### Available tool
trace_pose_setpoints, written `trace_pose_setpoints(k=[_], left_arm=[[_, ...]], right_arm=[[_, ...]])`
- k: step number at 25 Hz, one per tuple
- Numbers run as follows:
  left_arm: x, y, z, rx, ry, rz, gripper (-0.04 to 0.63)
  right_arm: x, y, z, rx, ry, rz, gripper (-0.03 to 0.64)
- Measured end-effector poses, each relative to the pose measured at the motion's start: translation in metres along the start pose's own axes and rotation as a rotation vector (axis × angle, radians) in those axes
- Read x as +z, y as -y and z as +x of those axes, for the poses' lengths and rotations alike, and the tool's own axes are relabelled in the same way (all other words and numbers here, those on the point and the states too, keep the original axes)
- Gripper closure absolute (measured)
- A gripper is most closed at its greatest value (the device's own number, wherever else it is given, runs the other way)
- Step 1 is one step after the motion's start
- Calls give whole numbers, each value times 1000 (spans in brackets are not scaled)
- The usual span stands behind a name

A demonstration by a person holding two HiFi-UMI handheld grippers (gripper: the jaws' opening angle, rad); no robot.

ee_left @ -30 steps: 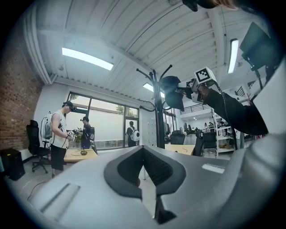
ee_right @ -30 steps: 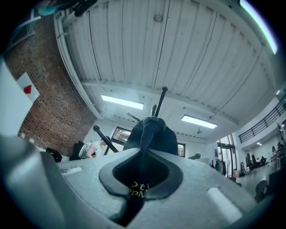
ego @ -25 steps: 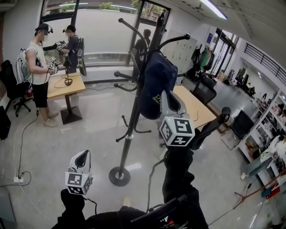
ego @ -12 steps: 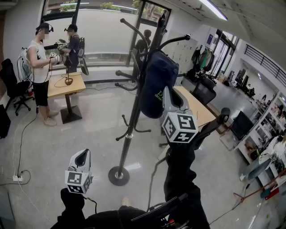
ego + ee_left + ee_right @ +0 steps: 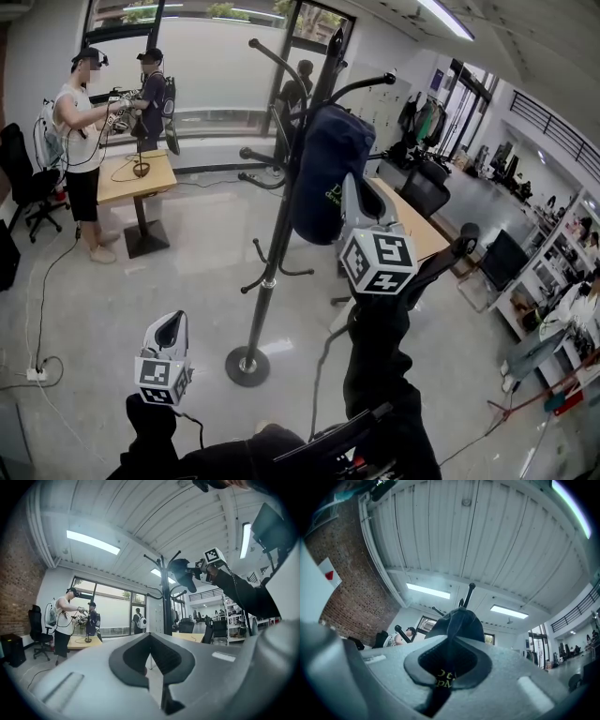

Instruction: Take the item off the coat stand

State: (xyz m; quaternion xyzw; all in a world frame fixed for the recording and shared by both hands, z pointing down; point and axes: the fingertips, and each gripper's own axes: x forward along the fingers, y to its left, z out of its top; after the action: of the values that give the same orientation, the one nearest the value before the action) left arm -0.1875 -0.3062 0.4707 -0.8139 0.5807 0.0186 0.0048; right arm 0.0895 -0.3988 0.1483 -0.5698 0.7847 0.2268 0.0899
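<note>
A black coat stand (image 5: 278,234) rises from a round base (image 5: 247,366) on the pale floor. A dark navy cap with yellow lettering (image 5: 328,169) hangs from one of its upper hooks. My right gripper (image 5: 348,192) reaches up to the cap's lower right side and is shut on its fabric. In the right gripper view the cap (image 5: 459,623) runs down between the closed jaws (image 5: 443,677). My left gripper (image 5: 172,326) is held low at the left, shut and empty, well clear of the stand. From the left gripper view the cap (image 5: 180,571) and stand (image 5: 165,597) show far off.
Two people (image 5: 84,112) stand by a wooden table (image 5: 136,178) at the back left, with an office chair (image 5: 23,178) beside them. Another table (image 5: 412,225) stands behind the coat stand. A cable and power strip (image 5: 37,375) lie on the floor at left. Shelves (image 5: 562,253) line the right.
My right gripper has risen slightly with the cap in it. The left gripper has barely moved. The people at the back have shifted their hands.
</note>
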Motion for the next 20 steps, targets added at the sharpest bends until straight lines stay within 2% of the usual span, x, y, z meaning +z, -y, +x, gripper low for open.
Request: trace_pose_setpoints(k=[20], left_arm=[[-1, 4, -23, 44, 2, -28, 592]], right_arm=[[38, 6, -4, 7, 43, -21, 604]])
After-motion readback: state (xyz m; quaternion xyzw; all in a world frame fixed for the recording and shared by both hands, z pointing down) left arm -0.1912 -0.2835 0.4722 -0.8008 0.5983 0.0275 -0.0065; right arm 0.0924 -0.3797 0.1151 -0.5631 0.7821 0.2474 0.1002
